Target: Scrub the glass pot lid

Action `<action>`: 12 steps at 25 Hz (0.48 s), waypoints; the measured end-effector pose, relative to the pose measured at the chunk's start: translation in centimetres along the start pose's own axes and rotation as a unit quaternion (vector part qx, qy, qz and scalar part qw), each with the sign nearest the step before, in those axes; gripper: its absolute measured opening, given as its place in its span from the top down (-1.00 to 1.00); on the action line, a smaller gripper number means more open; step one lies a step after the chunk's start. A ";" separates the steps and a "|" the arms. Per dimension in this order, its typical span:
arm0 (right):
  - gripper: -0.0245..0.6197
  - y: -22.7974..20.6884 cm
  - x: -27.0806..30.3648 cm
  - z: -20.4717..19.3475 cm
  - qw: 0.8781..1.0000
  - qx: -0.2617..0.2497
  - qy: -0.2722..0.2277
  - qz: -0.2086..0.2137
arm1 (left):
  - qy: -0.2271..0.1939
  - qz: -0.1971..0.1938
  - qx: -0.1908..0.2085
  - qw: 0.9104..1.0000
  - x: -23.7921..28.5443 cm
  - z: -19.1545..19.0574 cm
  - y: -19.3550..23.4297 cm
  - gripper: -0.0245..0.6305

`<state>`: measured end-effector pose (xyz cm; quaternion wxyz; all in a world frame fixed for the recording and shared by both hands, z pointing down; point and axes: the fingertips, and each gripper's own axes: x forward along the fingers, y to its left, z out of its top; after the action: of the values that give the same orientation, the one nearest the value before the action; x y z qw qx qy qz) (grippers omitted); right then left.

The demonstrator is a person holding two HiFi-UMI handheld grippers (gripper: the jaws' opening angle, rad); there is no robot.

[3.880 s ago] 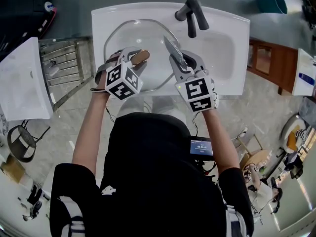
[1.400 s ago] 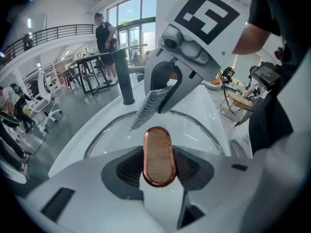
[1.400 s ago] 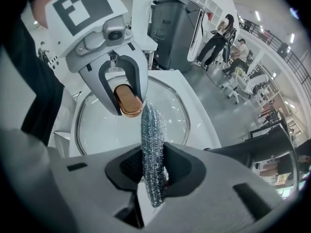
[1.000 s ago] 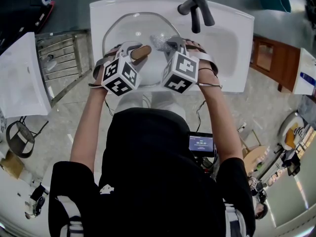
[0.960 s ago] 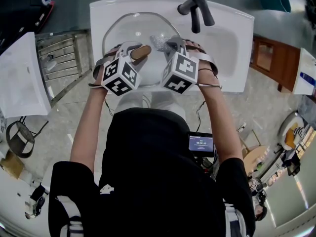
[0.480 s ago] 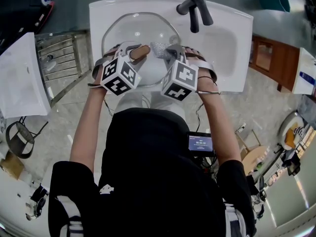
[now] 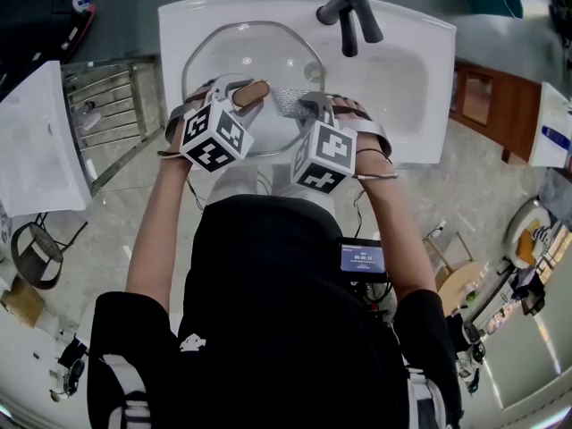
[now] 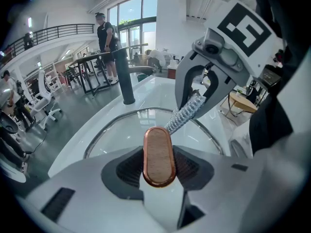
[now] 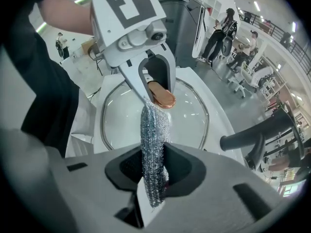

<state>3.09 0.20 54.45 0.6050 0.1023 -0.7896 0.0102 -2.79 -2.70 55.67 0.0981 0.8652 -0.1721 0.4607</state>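
The lid was clear, glossy glass with a polished metal rim, and its knob looked like matt brown wood ringed in shiny copper. The scourer was rough, glittering silver mesh. The sink was smooth glossy white, the tap matt dark, and the left hand-held gripper and right hand-held gripper matt grey plastic.

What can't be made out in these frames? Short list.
Glass lid near rim: head view, hidden under the left gripper and right gripper.
Scrub pad touching the glass or not: head view, the pad covers its own contact; right gripper view looks along the pad.
Lid handle base: left gripper view, behind the jaws.
Water or soap on the glass: too transparent in every view.
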 end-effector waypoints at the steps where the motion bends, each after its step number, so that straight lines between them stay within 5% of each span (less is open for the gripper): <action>1: 0.68 0.2 0.0 0.0 1.000 -0.001 0.001 0.002 | 0.000 0.000 0.000 1.000 0.0 0.0 0.0 0.42; 12: 0.68 2.9 -0.2 -0.3 1.000 -0.015 0.009 0.021 | -0.001 -0.002 0.002 1.000 0.2 0.0 -0.1 0.42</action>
<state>2.92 3.11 54.63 0.6130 0.0768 -0.7863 0.0118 -2.71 -2.66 55.82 0.0975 0.8661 -0.1699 0.4599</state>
